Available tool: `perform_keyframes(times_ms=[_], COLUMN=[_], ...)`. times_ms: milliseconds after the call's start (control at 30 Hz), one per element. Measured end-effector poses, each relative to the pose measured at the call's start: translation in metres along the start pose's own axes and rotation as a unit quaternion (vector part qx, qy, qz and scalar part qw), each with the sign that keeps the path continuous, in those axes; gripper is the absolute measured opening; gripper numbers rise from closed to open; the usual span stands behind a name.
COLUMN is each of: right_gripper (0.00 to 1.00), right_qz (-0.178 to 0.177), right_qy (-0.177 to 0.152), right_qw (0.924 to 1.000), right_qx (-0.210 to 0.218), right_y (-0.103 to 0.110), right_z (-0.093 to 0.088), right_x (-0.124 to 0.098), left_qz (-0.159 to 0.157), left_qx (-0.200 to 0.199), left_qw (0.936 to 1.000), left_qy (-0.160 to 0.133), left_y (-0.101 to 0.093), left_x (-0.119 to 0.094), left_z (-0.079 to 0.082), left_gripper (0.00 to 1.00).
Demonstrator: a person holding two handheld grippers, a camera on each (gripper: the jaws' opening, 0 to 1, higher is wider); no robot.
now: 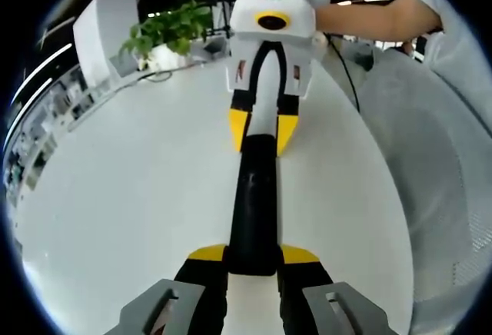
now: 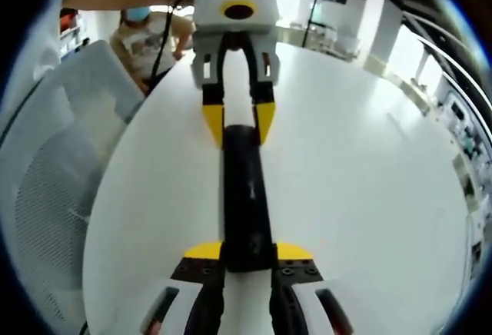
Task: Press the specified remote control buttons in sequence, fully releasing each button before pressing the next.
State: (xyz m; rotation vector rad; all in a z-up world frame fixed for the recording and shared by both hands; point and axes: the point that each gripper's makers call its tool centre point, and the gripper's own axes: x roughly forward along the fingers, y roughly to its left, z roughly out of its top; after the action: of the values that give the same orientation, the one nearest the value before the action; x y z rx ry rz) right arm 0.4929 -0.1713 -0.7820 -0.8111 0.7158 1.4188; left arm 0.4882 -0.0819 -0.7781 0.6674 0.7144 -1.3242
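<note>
A long black remote control [image 1: 254, 197] lies lengthwise above the white table [image 1: 131, 197]. My left gripper [image 1: 254, 255] rises from the bottom of the left gripper view, its yellow-tipped jaws shut on the remote's near end. The right gripper [image 1: 263, 131] faces it from the far side and clamps the other end. In the right gripper view the same remote [image 2: 244, 189] runs from my right gripper [image 2: 248, 252] up to the left gripper [image 2: 239, 124]. The remote's buttons cannot be made out.
A white mesh chair [image 1: 438, 166] stands beside the table, seen again as the chair [image 2: 54, 189]. A potted plant [image 1: 169, 31] sits at the table's far edge. A person's arm [image 1: 377, 16] holds the right gripper; a seated person [image 2: 142, 39] is behind.
</note>
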Motion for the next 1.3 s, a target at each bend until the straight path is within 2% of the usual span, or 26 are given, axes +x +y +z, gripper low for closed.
perform_keyframes(times_ms=[900,1300], right_gripper=[0.18,0.18], right_qz=[-0.008,-0.042], right_qy=[-0.009,-0.02], right_qw=[0.9999,0.9987], right_qx=[-0.009,-0.02], right_y=[0.001,-0.015], right_z=[0.003,0.007], right_x=[-0.003,-0.01], left_qz=[0.007,0.028], left_qx=[0.002,0.019], left_qw=[1.0,0.9994], left_qy=[0.001,-0.002], left_y=[-0.002,0.016], left_x=[-0.002,-0.008], left_z=[0.002,0.008], left_gripper=[0.23,0.23])
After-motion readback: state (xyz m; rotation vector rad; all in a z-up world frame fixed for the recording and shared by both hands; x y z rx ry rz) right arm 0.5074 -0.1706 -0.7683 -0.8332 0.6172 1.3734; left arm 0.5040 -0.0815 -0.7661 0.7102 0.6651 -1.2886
